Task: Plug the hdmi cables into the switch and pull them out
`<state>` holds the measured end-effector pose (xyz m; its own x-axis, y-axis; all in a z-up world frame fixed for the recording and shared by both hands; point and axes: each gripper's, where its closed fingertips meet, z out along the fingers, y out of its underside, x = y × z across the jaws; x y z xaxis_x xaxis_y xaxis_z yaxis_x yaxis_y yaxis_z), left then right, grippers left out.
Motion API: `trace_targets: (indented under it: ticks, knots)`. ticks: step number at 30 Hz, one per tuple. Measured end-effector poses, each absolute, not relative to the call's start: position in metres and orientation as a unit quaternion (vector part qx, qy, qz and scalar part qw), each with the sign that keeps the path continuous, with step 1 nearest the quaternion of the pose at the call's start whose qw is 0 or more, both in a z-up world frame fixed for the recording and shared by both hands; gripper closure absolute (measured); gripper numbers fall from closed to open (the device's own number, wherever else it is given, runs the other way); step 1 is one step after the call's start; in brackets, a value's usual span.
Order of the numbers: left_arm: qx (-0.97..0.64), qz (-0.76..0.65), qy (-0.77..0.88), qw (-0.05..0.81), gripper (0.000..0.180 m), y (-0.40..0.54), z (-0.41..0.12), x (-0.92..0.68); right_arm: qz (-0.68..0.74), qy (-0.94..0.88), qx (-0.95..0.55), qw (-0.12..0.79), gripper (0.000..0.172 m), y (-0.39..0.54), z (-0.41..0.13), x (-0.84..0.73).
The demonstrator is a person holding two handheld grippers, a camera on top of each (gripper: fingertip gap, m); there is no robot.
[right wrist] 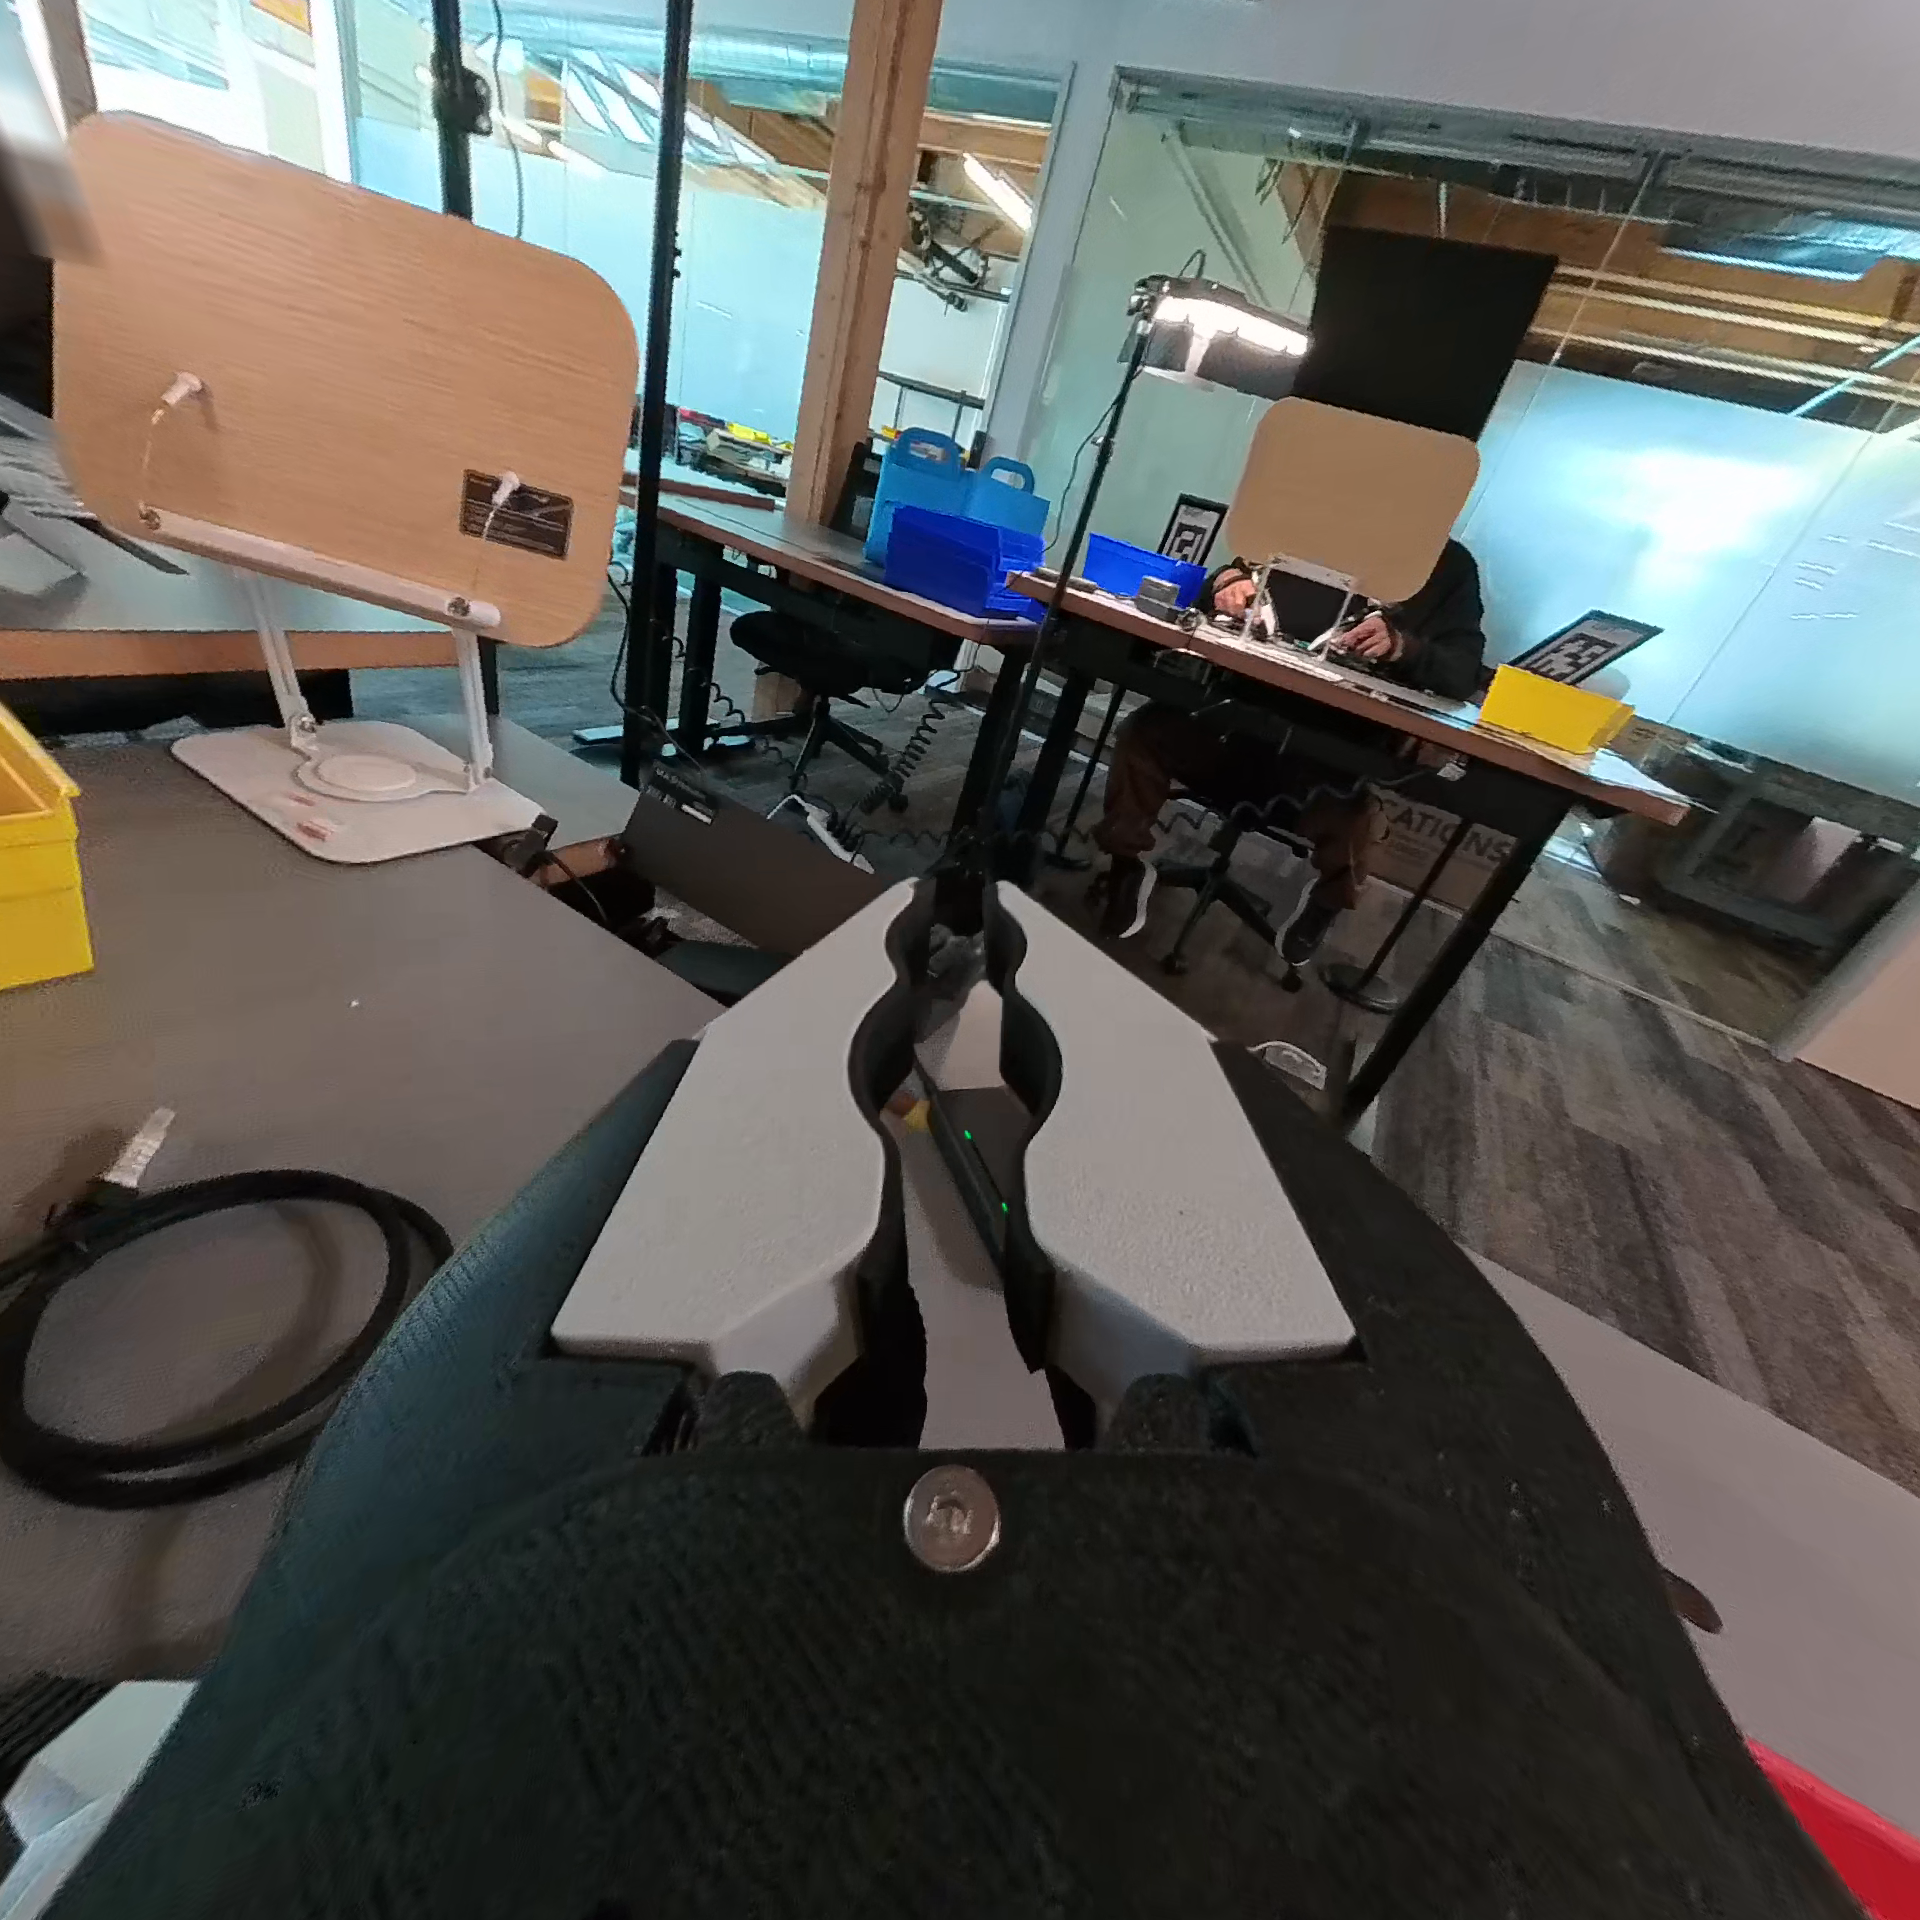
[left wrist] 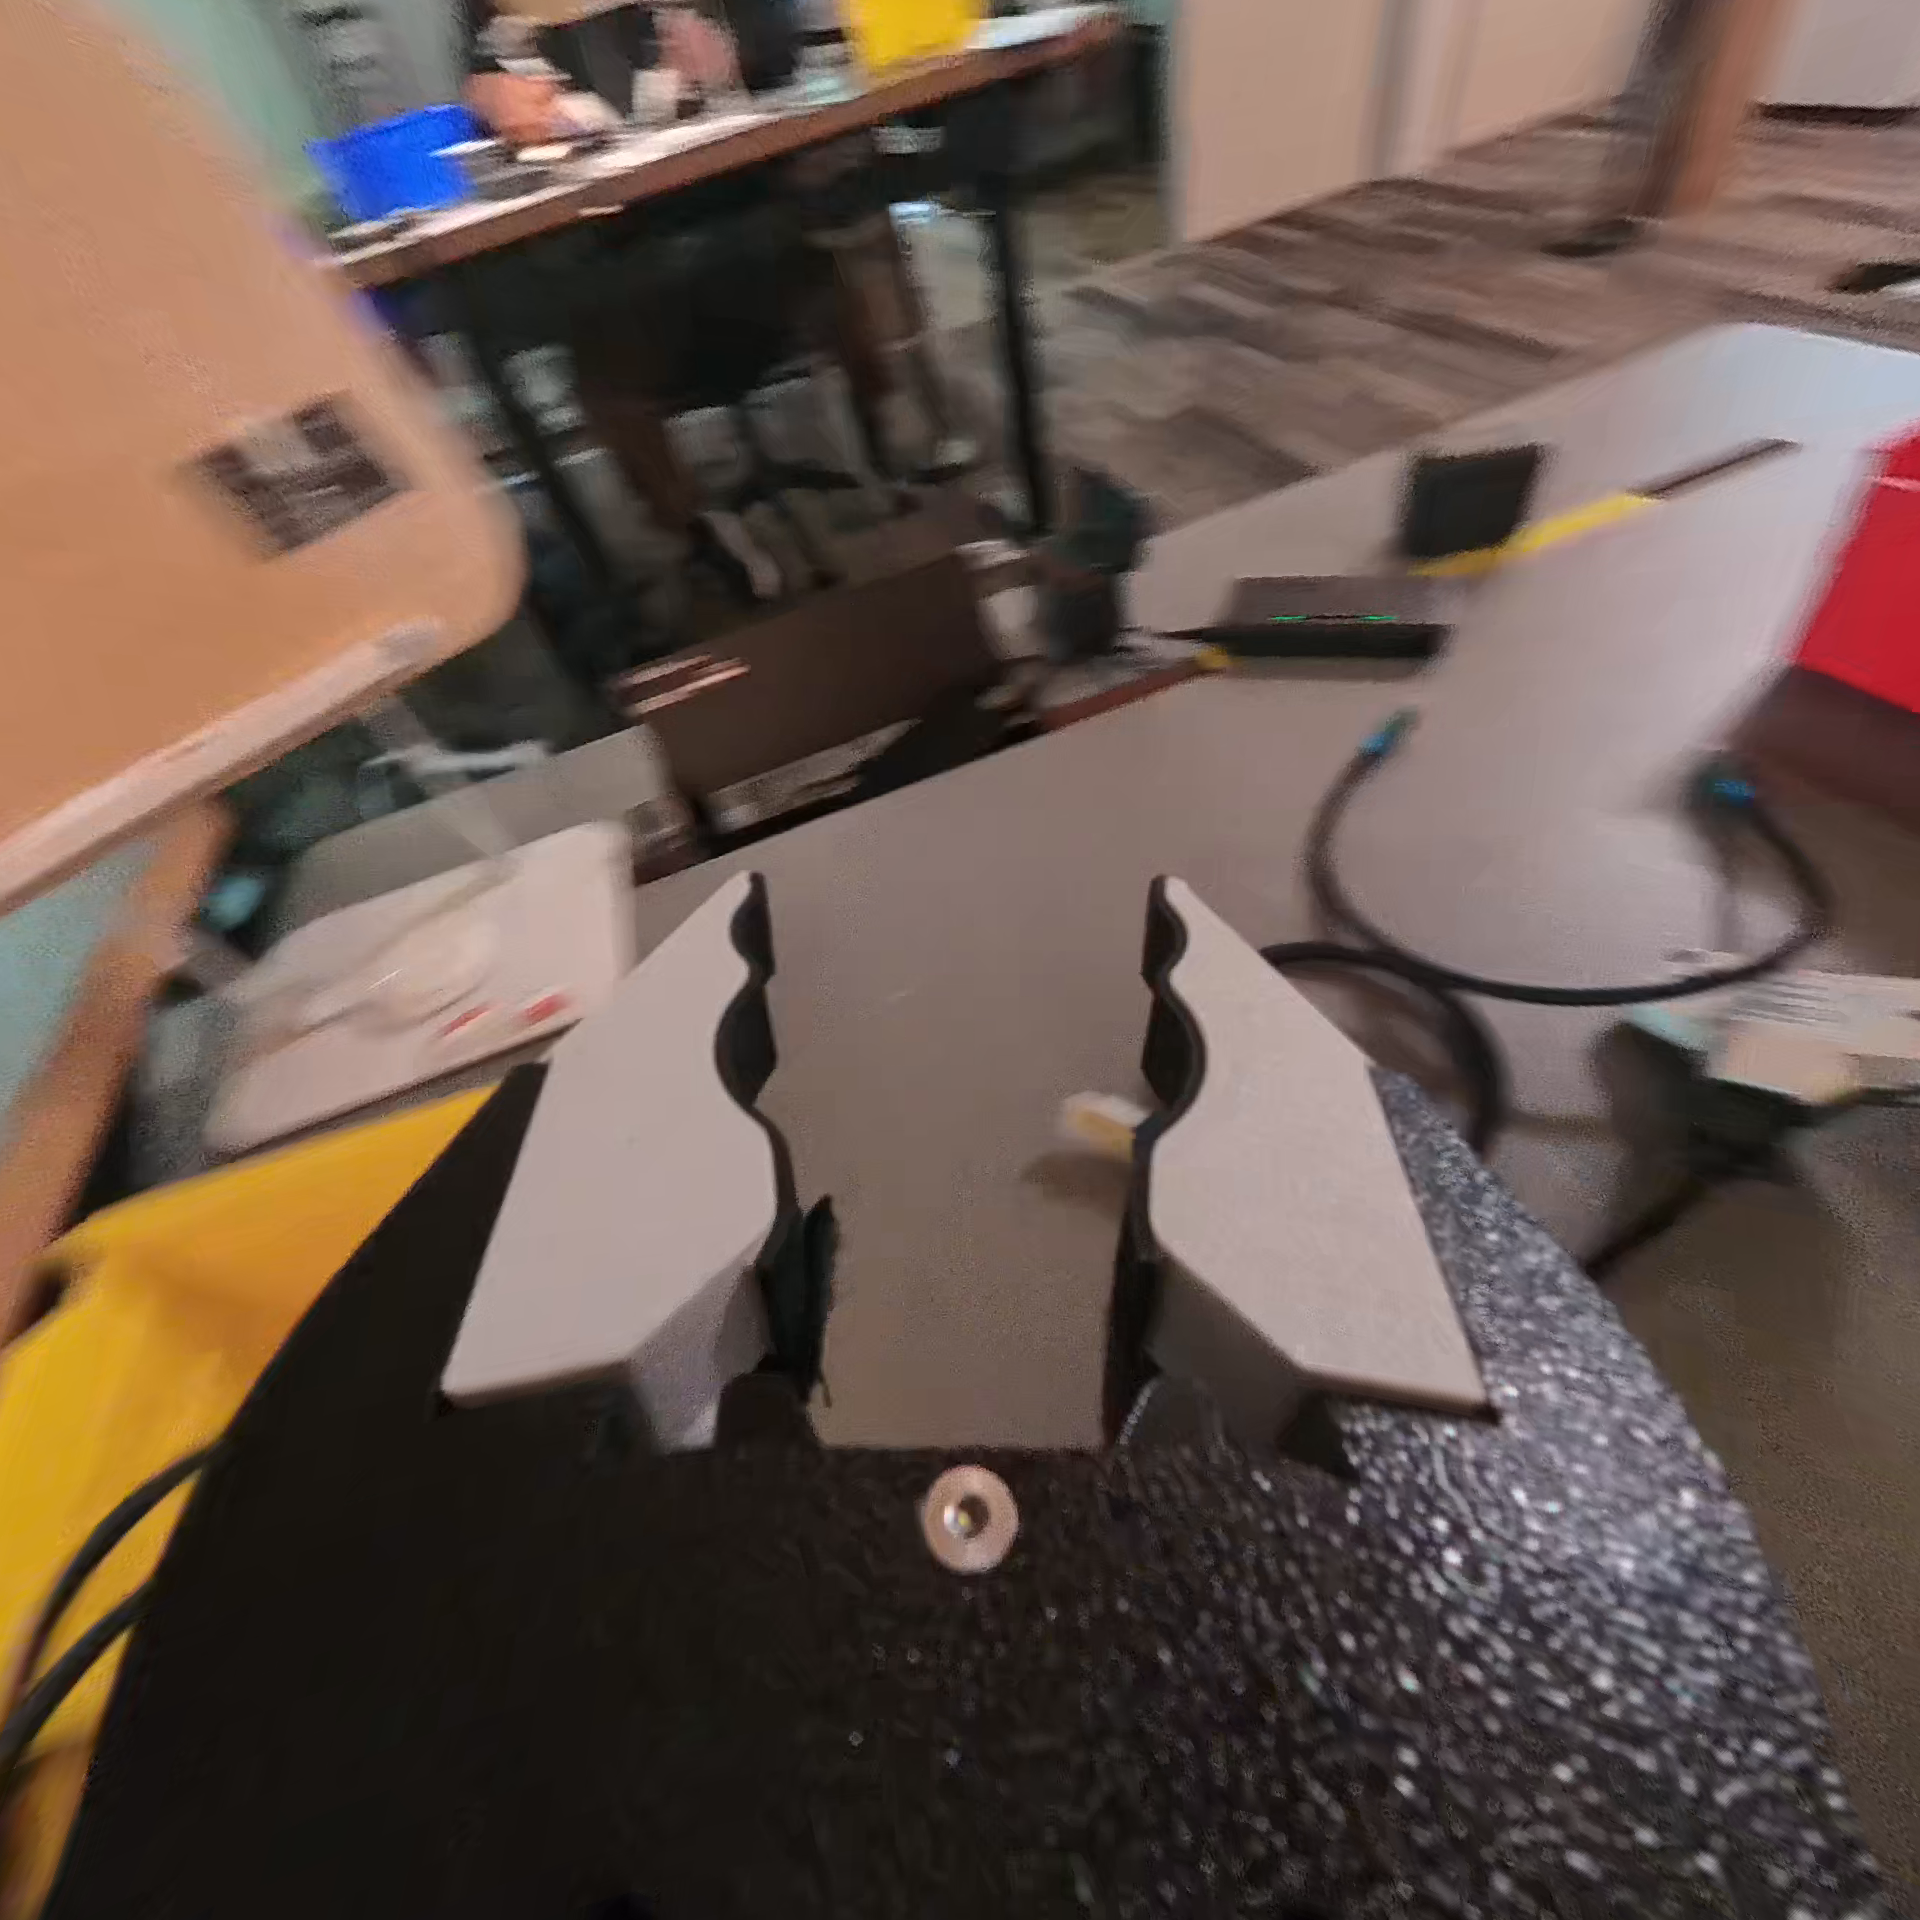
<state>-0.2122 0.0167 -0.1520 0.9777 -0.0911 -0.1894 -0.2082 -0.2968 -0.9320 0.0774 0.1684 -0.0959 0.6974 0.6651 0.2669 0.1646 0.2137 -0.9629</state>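
Observation:
My left gripper (left wrist: 961, 888) is wide open and empty above the grey table (left wrist: 935, 748); the view is blurred. A pale yellow plug (left wrist: 1099, 1117) lies on the table beside its right finger. The black switch (left wrist: 1335, 623) with green lights sits farther right. Black cables (left wrist: 1340, 862) with blue plugs (left wrist: 1387, 729) lie loose near it. My right gripper (right wrist: 958, 894) is shut, its pads almost touching, and I see nothing between them. It hovers over the switch (right wrist: 977, 1153), which shows through the slit below the fingers.
A coiled black cable (right wrist: 208, 1340) lies on the table at the left. A yellow bin (right wrist: 31, 862) and a wooden board on a white stand (right wrist: 332, 384) stand at the back left. A red box (left wrist: 1870, 571) is at the right. A person sits at a far desk (right wrist: 1351, 686). My left gripper's tips are some 20 cm from the pale yellow plug (left wrist: 1099, 1117). The right camera catches it too, in the right wrist view (right wrist: 143, 1137).

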Motion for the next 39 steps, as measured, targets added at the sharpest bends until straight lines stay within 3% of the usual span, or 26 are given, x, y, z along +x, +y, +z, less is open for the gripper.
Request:
trace_targets:
  ticks: [4, 11, 15, 21, 25, 33, 39]
  knots:
    - [-0.810, 0.159, -0.006, 0.565, 0.125, -0.054, -0.147, -0.322, 0.172, -0.365, -0.600, 0.691, 0.163, 0.166, -0.100, 0.069]
    - [-0.832, 0.349, 0.148, 0.404, 0.139, -0.100, -0.199, -0.406, 0.183, -0.368, -0.600, 0.686, 0.163, 0.166, -0.102, 0.065]
    - [-0.826, 0.377, 0.194, 0.371, 0.146, -0.080, -0.217, -0.405, 0.184, -0.368, -0.602, 0.684, 0.163, 0.167, -0.104, 0.065]
    - [-0.841, 0.338, 0.244, 0.346, 0.140, -0.054, -0.248, -0.402, 0.178, -0.373, -0.603, 0.683, 0.164, 0.167, -0.105, 0.064]
    - [-0.833, 0.355, 0.266, 0.331, 0.164, -0.051, -0.255, -0.406, 0.184, -0.371, -0.598, 0.686, 0.163, 0.166, -0.102, 0.064]
    - [-0.758, 0.505, 0.262, 0.320, 0.173, -0.097, -0.203, -0.406, 0.184, -0.369, -0.602, 0.683, 0.163, 0.168, -0.105, 0.066]
    - [-0.681, 0.614, 0.173, 0.360, 0.177, -0.155, -0.119, -0.400, 0.182, -0.369, -0.606, 0.681, 0.163, 0.170, -0.107, 0.066]
